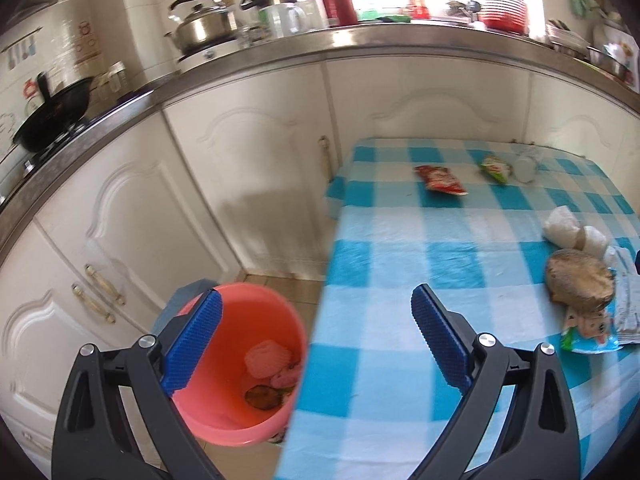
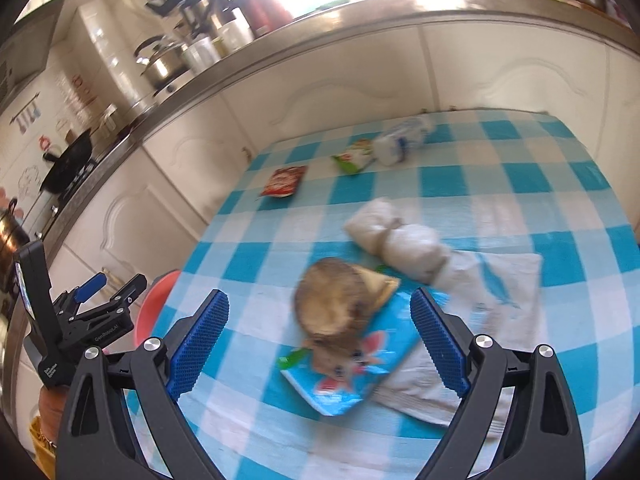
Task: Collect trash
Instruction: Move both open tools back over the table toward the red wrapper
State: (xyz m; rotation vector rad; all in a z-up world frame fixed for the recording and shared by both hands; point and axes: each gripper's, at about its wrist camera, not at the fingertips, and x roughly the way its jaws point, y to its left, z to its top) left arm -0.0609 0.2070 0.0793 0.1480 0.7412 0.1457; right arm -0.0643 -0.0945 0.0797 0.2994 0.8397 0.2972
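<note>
1. While the left hand-held gripper (image 1: pixel 316 344) is hanging with its jaws spread wide and nothing between them, it is straddling the gap between the pink bin (image 1: pixel 244 364) on the floor and the edge of the desk (image 1: pixel 400 240); the bin is already holding a few scraps.
2. The right hand-held gripper (image 2: pixel 320 344) is also standing spread and empty, aiming down at the brown husk (image 2: pixel 336 304) that is lying on the blue wrapper (image 2: pixel 352 372), with the white cloth (image 2: pixel 496 284) just beside it.
3. I am judging the step as a reach for the next piece: the right jaws are bracketing the husk and wrapper without touching them.
4. The next move is calling for a descent and a close on the husk or the wrapper edge, then a carry to the bin at the desk's left side.
5. Farther off, a twisted white bag (image 2: pixel 396 236), a red packet (image 2: pixel 284 181), a green packet (image 2: pixel 354 156) and a clear bottle (image 2: pixel 404 136) are waiting.
6. Blur is smearing the husk, so I cannot tell what it is; the bin is showing only a sliver in the right view.
</note>
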